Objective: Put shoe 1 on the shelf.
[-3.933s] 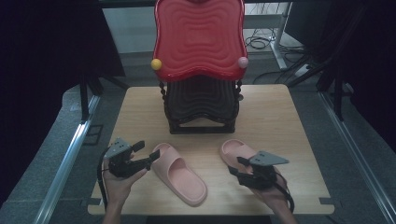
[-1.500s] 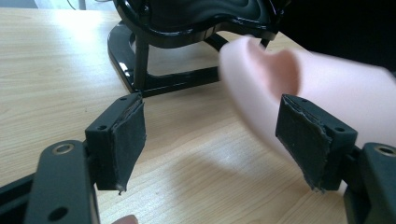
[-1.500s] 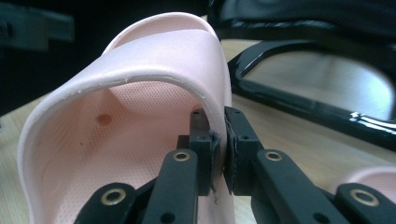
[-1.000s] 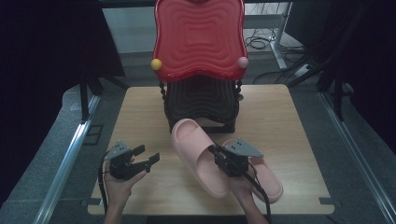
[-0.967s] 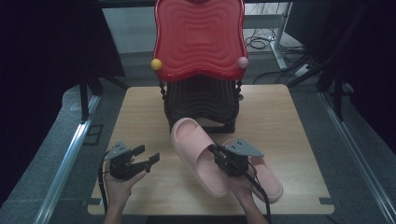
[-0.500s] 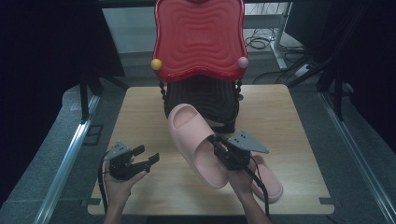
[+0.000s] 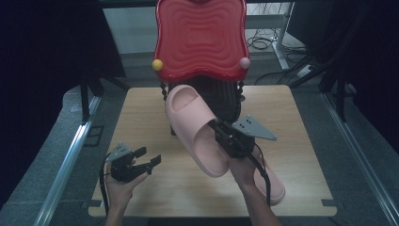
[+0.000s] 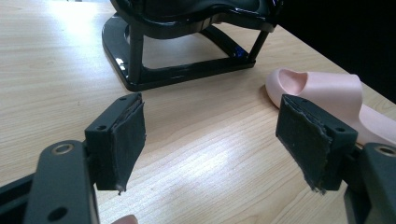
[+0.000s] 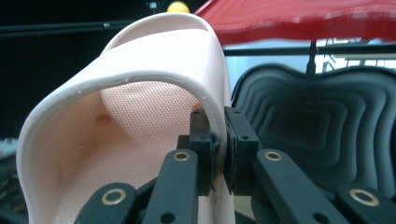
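A pink slipper [image 7: 193,128] hangs in the air in front of the tiered rack, its toe pointing up toward the red top tray [image 7: 201,40]. My right gripper [image 7: 220,133] is shut on the slipper's strap edge; in the right gripper view the pads pinch the strap [image 9: 154,79] of the slipper. A second pink slipper [image 7: 269,179] lies on the table under my right wrist, also seen in the left gripper view as a slipper [image 8: 327,100] at the right. My left gripper [image 7: 147,158] rests open near the table's front left, nothing between its pads [image 8: 125,140].
A black tiered rack [image 8: 187,42] with a ridged black shelf [image 9: 322,126] stands at the table's middle back, under the red tray with a yellow knob [image 7: 157,64] and a pink knob [image 7: 244,62]. The wooden table [image 7: 141,117] has bare surface at the left.
My right gripper has risen with the pink slipper, lifting it off the table and up toward the rack. My left gripper has stayed in place, open.
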